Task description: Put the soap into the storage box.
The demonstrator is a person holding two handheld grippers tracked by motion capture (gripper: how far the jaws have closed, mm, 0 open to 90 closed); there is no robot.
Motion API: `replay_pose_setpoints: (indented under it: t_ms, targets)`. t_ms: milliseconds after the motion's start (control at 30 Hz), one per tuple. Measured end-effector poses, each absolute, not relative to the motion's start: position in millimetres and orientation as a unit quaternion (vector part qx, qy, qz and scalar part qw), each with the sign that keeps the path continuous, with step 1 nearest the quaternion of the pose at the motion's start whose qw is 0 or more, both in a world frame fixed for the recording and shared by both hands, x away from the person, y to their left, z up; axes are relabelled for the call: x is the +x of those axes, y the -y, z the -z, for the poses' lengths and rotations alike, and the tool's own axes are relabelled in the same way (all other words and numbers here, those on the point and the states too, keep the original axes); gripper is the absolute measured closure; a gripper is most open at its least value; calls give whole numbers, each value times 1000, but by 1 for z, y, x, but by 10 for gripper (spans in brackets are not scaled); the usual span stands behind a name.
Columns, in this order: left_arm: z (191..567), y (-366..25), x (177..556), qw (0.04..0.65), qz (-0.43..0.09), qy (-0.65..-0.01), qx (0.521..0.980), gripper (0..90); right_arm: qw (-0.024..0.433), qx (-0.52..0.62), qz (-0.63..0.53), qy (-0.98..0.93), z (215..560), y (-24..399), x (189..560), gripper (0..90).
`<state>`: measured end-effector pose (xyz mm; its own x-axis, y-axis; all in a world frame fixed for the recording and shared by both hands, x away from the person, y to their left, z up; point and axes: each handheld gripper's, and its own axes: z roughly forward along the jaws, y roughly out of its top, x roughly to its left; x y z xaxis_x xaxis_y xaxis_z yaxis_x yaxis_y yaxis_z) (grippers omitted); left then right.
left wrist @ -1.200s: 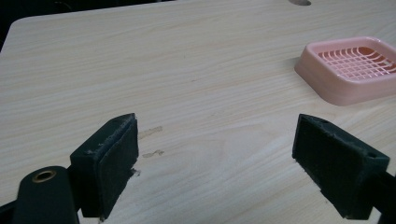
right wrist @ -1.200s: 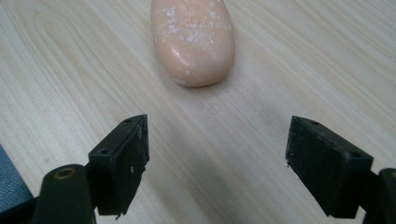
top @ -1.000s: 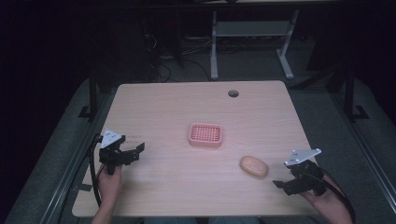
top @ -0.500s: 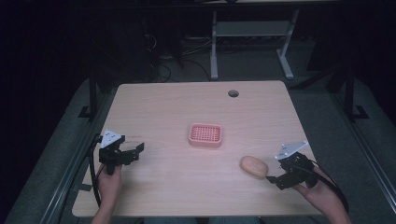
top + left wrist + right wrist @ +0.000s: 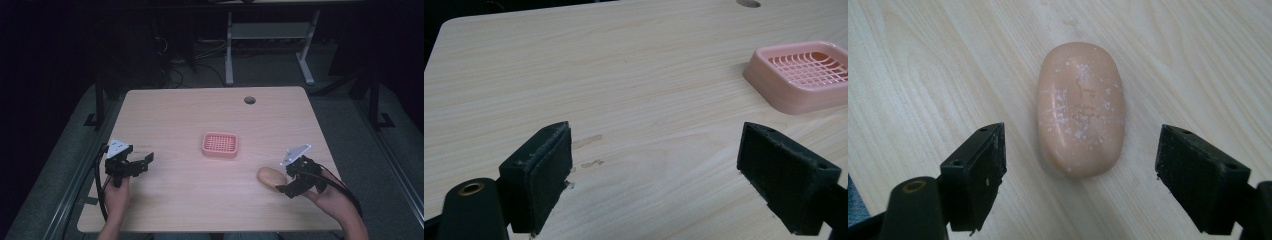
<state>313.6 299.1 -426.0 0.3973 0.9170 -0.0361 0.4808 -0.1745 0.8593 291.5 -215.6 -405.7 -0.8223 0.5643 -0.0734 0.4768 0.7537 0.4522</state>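
Note:
A peach oval soap bar [image 5: 271, 176] [image 5: 1080, 107] lies flat on the wooden table [image 5: 200, 115], right of centre near the front. My right gripper [image 5: 287, 181] [image 5: 1079, 177] stands open just right of it, jaws wide, with the bar's near end lying between and just beyond the pads, untouched. A pink slotted soap dish [image 5: 220, 144] [image 5: 805, 74] sits at the table's middle. My left gripper [image 5: 144, 163] [image 5: 659, 175] hovers open over bare table at the front left, well short of the dish.
A round cable hole [image 5: 249, 100] [image 5: 749, 3] lies near the table's far edge. A white desk frame [image 5: 270, 40] and cables stand on the dark floor beyond. The person's hands come in from the front edge.
My right gripper has moved left toward the soap bar and now stands at its near end. The left gripper has stayed put.

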Motion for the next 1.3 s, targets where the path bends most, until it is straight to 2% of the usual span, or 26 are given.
replay_pose_setpoints:
  t_ms: [1300]
  targets:
    - [426, -299, 314, 424, -255, -487, 720, 142, 48, 271, -140, -951, 439, 181, 331, 168]
